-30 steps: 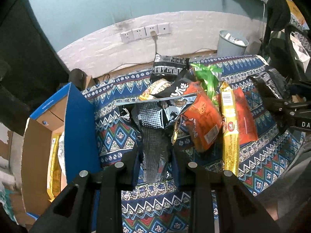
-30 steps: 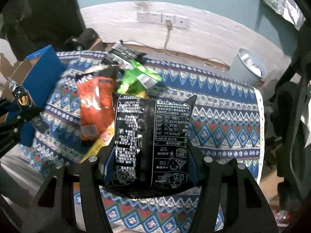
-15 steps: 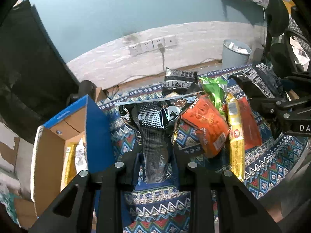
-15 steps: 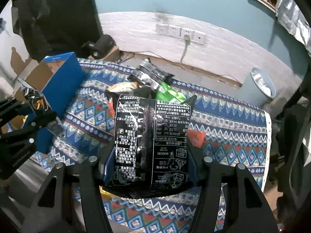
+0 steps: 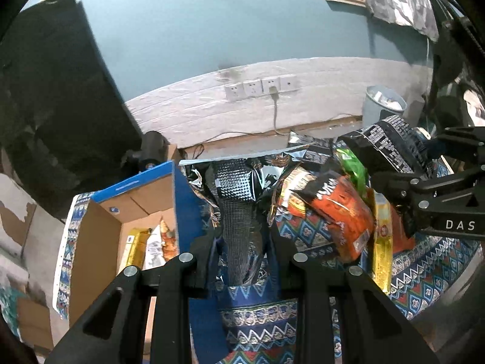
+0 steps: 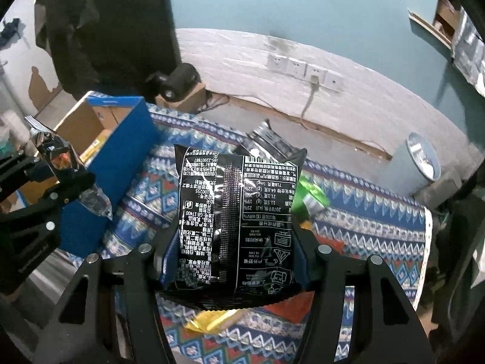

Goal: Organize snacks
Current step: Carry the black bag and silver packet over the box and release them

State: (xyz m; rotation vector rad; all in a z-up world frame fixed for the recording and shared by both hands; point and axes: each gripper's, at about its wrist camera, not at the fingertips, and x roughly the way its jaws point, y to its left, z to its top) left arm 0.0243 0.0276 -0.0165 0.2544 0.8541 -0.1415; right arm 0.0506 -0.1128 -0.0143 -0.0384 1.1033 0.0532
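Since the earlier frames both hands have lifted and swung left toward the box (image 5: 136, 200), which now sits larger in both views, and more of the wall shows above the tabletop (image 6: 363, 212). The left gripper (image 5: 239, 251) is pinched fully closed on the seam of a silver bag (image 5: 239, 212), which hangs upright between its fingers just right of the box's blue wall. The right gripper (image 6: 233, 261) is about half open, clamped across the width of a black bag (image 6: 236, 212) held with its printed back to the camera. The remaining snacks, among them an orange bag (image 5: 342, 218), a yellow bar (image 5: 382, 242) and a green pack (image 5: 353, 168), lie in a pile on the patterned cloth to the right of the box. The box already holds a few packets at its near end. The main risk appears to be the thin grip on the silver bag: it is held by an edge only, so a quick swing could let it slip or twist out before it clears the wall. Its hanging bottom could also catch on the blue wall and fold. The two grippers are heading for the same opening, so they could collide, or one bag could knock the other. The black bag is puffy and may squirm if the squeeze eases.
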